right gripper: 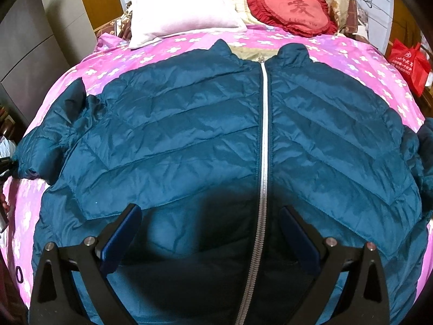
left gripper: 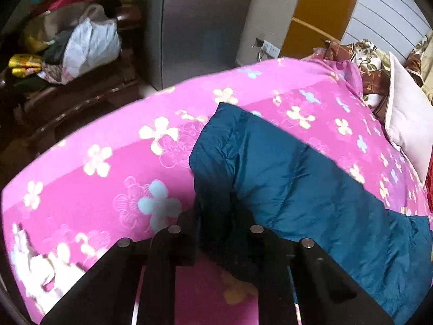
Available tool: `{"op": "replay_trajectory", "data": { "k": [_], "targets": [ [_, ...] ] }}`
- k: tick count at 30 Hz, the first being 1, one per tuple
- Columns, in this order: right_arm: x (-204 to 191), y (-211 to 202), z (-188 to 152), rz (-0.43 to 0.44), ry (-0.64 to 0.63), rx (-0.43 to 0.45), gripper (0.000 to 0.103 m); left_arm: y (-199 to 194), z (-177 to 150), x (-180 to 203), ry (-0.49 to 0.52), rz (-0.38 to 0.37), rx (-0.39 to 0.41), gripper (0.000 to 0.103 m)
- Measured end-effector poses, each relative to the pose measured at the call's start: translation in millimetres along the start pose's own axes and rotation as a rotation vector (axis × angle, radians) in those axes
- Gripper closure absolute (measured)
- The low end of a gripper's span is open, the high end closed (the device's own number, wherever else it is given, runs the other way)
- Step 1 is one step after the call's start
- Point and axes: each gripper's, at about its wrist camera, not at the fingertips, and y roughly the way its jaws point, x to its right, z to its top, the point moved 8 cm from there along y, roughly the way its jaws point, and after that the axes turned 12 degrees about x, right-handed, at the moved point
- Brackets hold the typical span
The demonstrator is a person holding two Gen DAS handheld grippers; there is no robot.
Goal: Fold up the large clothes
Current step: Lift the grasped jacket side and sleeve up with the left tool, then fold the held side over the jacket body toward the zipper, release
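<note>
A large teal quilted jacket [right gripper: 189, 135] lies flat, front up, on a pink flowered bed cover [right gripper: 351, 54], its silver zipper [right gripper: 263, 135] closed down the middle. In the left wrist view one sleeve [left gripper: 270, 162] stretches across the cover [left gripper: 108, 162] toward me. My left gripper [left gripper: 216, 233] is shut on the sleeve's cuff end, and the dark fabric bunches between the fingers. My right gripper [right gripper: 211, 216] hangs open just above the jacket's lower front. Its blue-padded fingers [right gripper: 124, 233] straddle the zipper and hold nothing.
A white pillow [right gripper: 184, 13] and a red heart cushion [right gripper: 292, 8] lie at the head of the bed. A red bag [right gripper: 408, 65] stands at the right. Left of the bed are a grey cabinet [left gripper: 200, 27] and a dark wooden chair piled with clothes [left gripper: 81, 46].
</note>
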Motion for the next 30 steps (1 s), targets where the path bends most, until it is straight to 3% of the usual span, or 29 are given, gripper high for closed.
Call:
{"op": "replay_trajectory", "data": {
  "k": [3,16,23,30],
  "targets": [
    [-0.5,-2.0,0.2,0.002,0.001,0.002,0.0,-28.1,7.1,12.9,0.028,-0.026,0.066,0.103],
    [12.8,-32.5,0.1,-0.003,0.017,0.032,0.0,-156.9,5.4,114.0,0.212,-0.242,0.208,0.103],
    [31.0,-52.4,0.9,-0.015,0.026,0.055,0.0,-212.1,-14.8,170.7,0.292,-0.362,0.224,0.103],
    [57.2,-67.7,-2.0,-0.026,0.063,0.074,0.0,-263.1,-57.9,235.2,0.401,-0.477,0.21,0.103]
  ]
}}
